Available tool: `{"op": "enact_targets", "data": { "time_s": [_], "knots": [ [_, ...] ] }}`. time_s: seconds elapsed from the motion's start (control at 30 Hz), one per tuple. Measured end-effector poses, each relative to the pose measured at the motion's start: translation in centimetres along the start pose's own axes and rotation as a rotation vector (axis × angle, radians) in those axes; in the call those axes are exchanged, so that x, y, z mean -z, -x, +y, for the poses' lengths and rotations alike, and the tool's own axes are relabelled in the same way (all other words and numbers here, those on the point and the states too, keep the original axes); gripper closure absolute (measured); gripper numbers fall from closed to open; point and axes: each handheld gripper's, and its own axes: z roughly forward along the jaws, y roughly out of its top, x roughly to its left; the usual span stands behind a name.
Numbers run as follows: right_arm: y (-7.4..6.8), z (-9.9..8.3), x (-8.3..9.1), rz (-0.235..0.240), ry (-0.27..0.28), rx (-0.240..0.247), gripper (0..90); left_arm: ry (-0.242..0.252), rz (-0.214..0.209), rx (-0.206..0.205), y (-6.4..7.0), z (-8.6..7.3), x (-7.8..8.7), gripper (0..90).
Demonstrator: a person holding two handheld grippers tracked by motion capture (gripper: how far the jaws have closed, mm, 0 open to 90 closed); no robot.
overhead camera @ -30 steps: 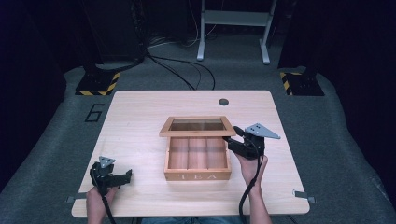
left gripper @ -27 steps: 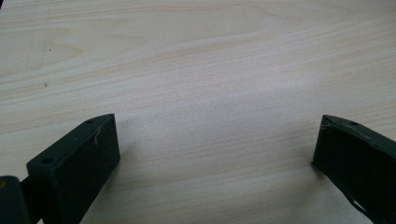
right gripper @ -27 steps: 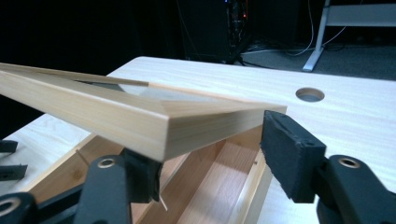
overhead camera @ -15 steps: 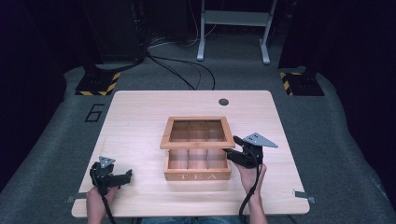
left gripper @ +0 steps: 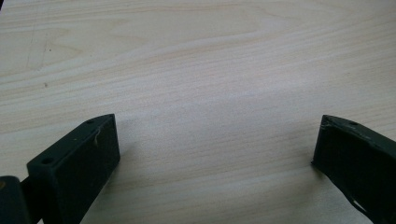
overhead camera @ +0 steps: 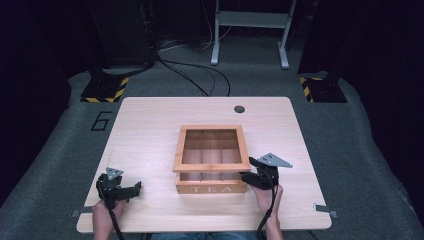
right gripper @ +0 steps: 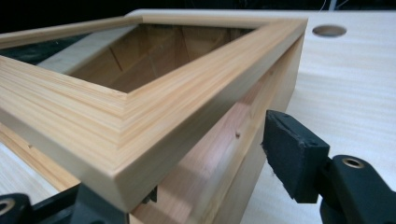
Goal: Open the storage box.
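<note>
A wooden tea box [overhead camera: 211, 189] marked "TEA" stands at the middle of the table, with divided compartments inside. Its framed lid [overhead camera: 211, 167] hangs partly raised over it, front edge a little above the box. My right gripper [overhead camera: 252, 176] is at the lid's front right corner. In the right gripper view the lid [right gripper: 154, 116] rests on the left jaw, while the right jaw stands off the box wall [right gripper: 219, 158], so the right gripper [right gripper: 187, 172] is open. My left gripper [overhead camera: 136, 189] lies open on the bare table [left gripper: 196, 84] at the front left, nothing between the left gripper's [left gripper: 215, 140] jaws.
A round cable hole [overhead camera: 239, 108] sits in the table [overhead camera: 150, 125] behind the box. Beyond the far edge are cables, black stand bases with yellow-striped plates [overhead camera: 105, 89] and a grey metal frame [overhead camera: 250, 30] on the floor.
The lid has come down from a steeply raised tilt to nearly flat over the box, and my right gripper has dropped with it toward the front. The left gripper has not moved.
</note>
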Motion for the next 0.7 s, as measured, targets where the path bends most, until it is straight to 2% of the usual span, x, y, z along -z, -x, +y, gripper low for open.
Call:
{"op": "enact_targets", "data": {
  "time_s": [0.27, 0.4, 0.5, 0.7],
  "knots": [
    [0.5, -1.8, -0.3, -0.001, -0.044, -0.032, 39.8, 0.0, 0.0, 0.001, 0.0, 0.0, 0.0, 0.4],
    [0.7, -2.1, -0.2, -0.01, -0.073, -0.045, 39.4, 0.001, 0.0, 0.002, 0.0, 0.0, 0.0, 0.4],
    [0.8, -2.2, -0.1, 0.006, -0.081, -0.051, 39.1, 0.0, 0.0, 0.002, 0.0, 0.0, 0.0, 0.4],
    [0.7, -2.2, 0.4, 0.002, -0.085, -0.064, 39.7, -0.005, -0.004, 0.001, 0.0, 0.0, 0.0, 0.4]
  ]
}}
